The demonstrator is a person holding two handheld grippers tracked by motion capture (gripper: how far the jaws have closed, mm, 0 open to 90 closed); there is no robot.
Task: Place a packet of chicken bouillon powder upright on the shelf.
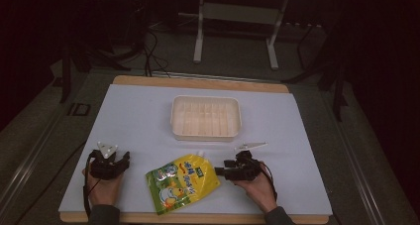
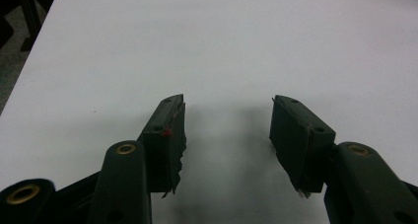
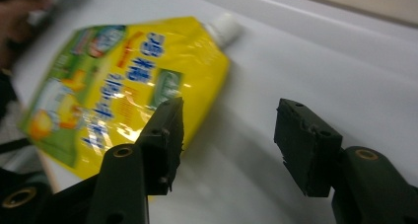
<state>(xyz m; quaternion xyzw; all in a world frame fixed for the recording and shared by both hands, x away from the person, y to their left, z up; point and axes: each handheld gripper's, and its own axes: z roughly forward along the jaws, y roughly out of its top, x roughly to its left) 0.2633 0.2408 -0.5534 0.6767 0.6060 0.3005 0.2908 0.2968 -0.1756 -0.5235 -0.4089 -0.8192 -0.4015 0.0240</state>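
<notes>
A yellow and green spouted pouch (image 1: 182, 182) lies flat on the white table cover (image 1: 138, 116) near the front edge, its white cap toward the tray. My right gripper (image 1: 220, 171) sits just right of the pouch, pointing left at it, jaws wide with only bare table between them; in the right gripper view (image 3: 226, 128) the pouch (image 3: 123, 81) lies beyond the left jaw, not held. My left gripper (image 1: 125, 160) rests at the front left, left of the pouch, open over bare cover in the left gripper view (image 2: 226, 130).
A white ribbed plastic tray (image 1: 206, 117) stands in the middle of the table, behind the pouch. The wooden table edge (image 1: 198, 218) runs along the front. Beyond the table are a metal stand (image 1: 235, 27) and cables on a dark floor.
</notes>
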